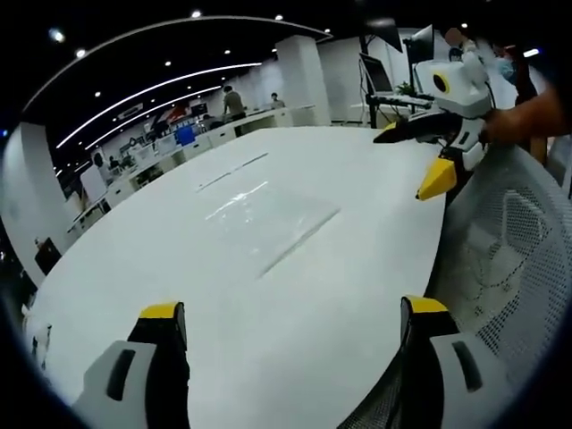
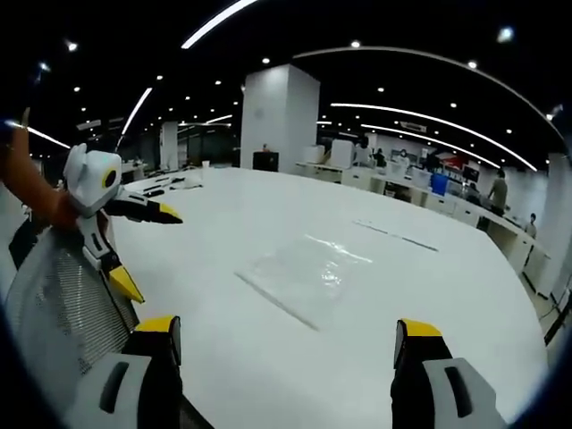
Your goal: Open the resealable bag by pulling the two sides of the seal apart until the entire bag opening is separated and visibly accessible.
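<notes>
clear resealable bag (image 1: 268, 219) (image 2: 308, 273) flat on white worktop (image 1: 268, 357) (image 2: 268, 214), left tongs (image 1: 295, 313) (image 2: 143, 246) and right tongs (image 2: 290, 331) (image 1: 420, 156) both released, mesh chair (image 1: 509, 259) beside

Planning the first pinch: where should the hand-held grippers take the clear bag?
Probably at the seal edge, the straight strip along one side of the resealable bag. The bag lies flat on the white table, so come in low from the near side, one lip per hand-held gripper. Both are open, clear of it.

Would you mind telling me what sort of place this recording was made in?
Most likely a large open-plan office or lab: long rows of desks with monitors, a big white table, white pillars and strip ceiling lights.
</notes>
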{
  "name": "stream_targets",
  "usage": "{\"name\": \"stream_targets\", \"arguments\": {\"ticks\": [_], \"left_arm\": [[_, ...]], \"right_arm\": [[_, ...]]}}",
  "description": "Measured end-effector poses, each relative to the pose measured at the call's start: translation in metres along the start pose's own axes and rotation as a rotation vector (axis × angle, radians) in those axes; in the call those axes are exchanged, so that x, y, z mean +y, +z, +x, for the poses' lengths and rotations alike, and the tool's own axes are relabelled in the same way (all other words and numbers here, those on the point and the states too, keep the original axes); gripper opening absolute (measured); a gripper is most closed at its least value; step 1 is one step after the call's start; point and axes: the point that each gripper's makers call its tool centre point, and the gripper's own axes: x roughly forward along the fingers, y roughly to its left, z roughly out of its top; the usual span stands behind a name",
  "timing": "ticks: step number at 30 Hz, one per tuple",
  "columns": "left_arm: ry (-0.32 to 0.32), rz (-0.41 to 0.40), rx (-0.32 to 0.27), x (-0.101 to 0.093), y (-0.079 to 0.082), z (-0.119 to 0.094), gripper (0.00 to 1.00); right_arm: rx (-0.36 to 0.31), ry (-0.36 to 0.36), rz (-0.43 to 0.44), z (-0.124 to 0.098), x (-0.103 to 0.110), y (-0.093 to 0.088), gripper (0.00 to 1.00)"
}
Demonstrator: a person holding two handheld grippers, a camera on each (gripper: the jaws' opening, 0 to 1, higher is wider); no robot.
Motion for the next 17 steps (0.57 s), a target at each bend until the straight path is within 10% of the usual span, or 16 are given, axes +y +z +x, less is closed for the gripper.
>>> {"name": "stream_targets", "arguments": {"ticks": [17], "left_arm": [[0.018, -0.006, -0.006, 0.0026, 0.0018, -0.0018, 0.97]], "right_arm": [[0.012, 0.013, 0.007, -0.0001, 0.0023, -0.0035, 0.99]]}}
